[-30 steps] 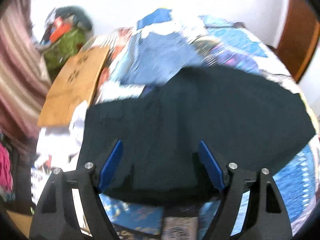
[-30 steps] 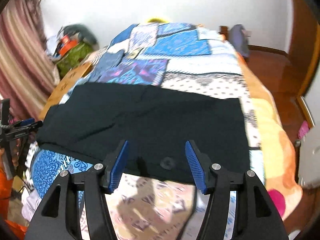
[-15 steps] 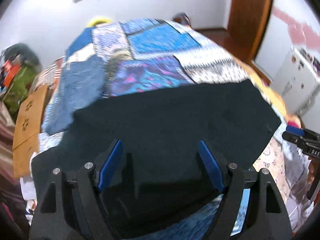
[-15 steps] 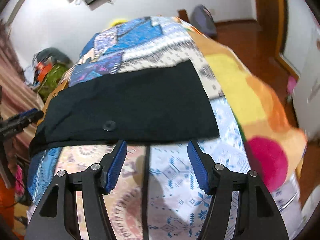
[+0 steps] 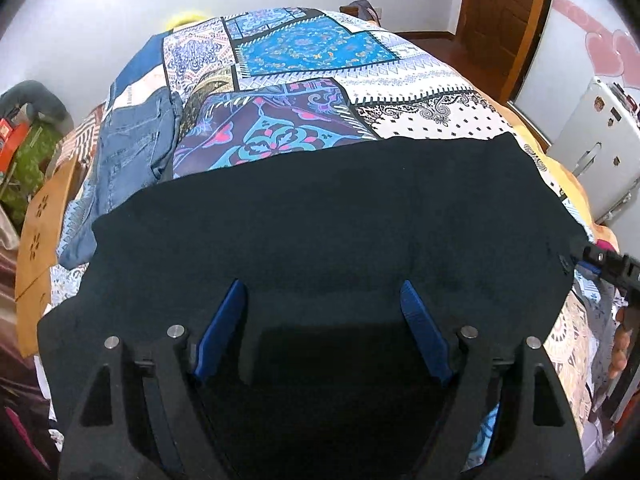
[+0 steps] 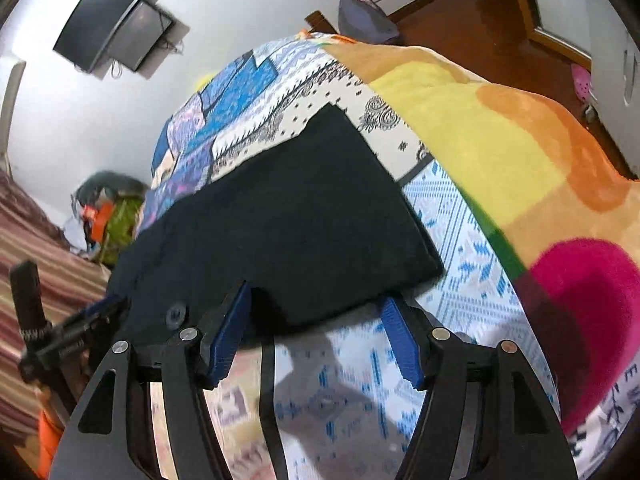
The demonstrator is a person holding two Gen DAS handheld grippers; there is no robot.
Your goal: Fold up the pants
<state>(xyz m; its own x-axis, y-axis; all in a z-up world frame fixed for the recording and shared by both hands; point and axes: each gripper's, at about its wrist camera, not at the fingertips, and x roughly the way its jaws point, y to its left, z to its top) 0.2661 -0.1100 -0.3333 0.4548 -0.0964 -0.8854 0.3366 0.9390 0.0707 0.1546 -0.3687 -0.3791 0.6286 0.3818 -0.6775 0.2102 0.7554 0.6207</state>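
The near edge of the black pants (image 5: 320, 232) is hidden behind the left gripper (image 5: 322, 308), and shadow swallows the cloth there, so folds are hard to make out. The person's hands are almost wholly out of frame. Both grippers tilt down toward a patterned bedspread (image 5: 304, 44). The left gripper's jaws are opening and stand wide above the pants without pinching them. The right gripper (image 6: 316, 318) hangs over the pants' near corner, its jaws apart, cloth showing between them but not pressed. The pants lie flat across the bed, beside blue jeans (image 5: 132, 148).
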